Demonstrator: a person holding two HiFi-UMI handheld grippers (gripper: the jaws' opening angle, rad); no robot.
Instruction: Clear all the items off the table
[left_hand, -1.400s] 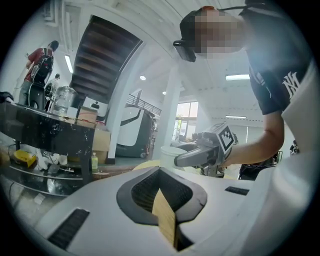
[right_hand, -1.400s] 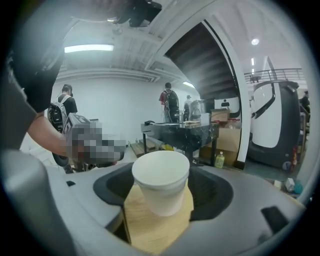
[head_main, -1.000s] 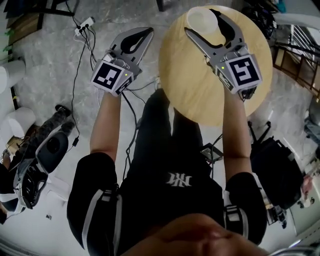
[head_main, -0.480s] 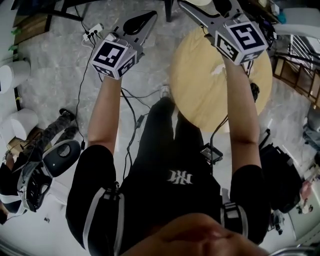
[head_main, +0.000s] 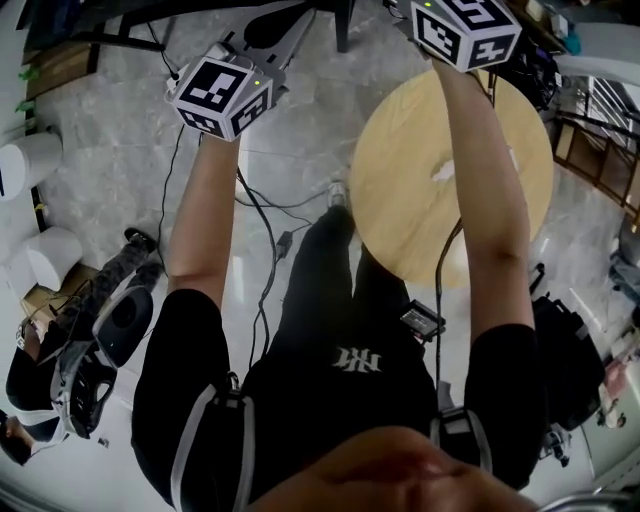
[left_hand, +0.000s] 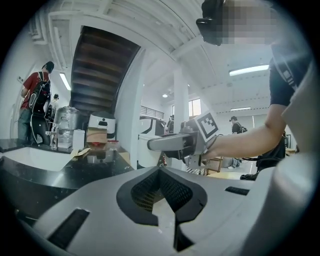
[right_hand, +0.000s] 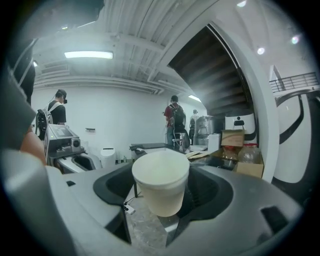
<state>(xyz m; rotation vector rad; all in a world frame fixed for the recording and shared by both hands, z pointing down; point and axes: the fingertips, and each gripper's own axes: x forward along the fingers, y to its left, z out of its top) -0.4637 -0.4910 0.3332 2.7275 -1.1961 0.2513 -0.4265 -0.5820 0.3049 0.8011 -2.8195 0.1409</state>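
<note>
A white paper cup (right_hand: 161, 186) stands upright between the jaws of my right gripper (right_hand: 161, 172), which is shut on it and holds it in the air above the grey floor. In the head view only this gripper's marker cube (head_main: 465, 30) shows, past the far edge of the round wooden table (head_main: 455, 190); its jaws and the cup are beyond the top edge. My left gripper (head_main: 283, 28) is out over the floor left of the table. Its jaws (left_hand: 160, 169) meet at the tips with nothing between them. The left gripper view also catches the right gripper (left_hand: 175, 143) side on.
Black cables (head_main: 265, 215) trail over the floor by the person's feet. A black bag (head_main: 565, 360) lies right of the table, dark gear (head_main: 110, 325) at the left. Ahead stands a dark counter (left_hand: 60, 172) with cardboard boxes (left_hand: 97, 137). Several people (right_hand: 175, 120) stand farther off.
Both grippers have moved away from the person, toward the top of the head view. The right one carried the cup off the table and out of the frame.
</note>
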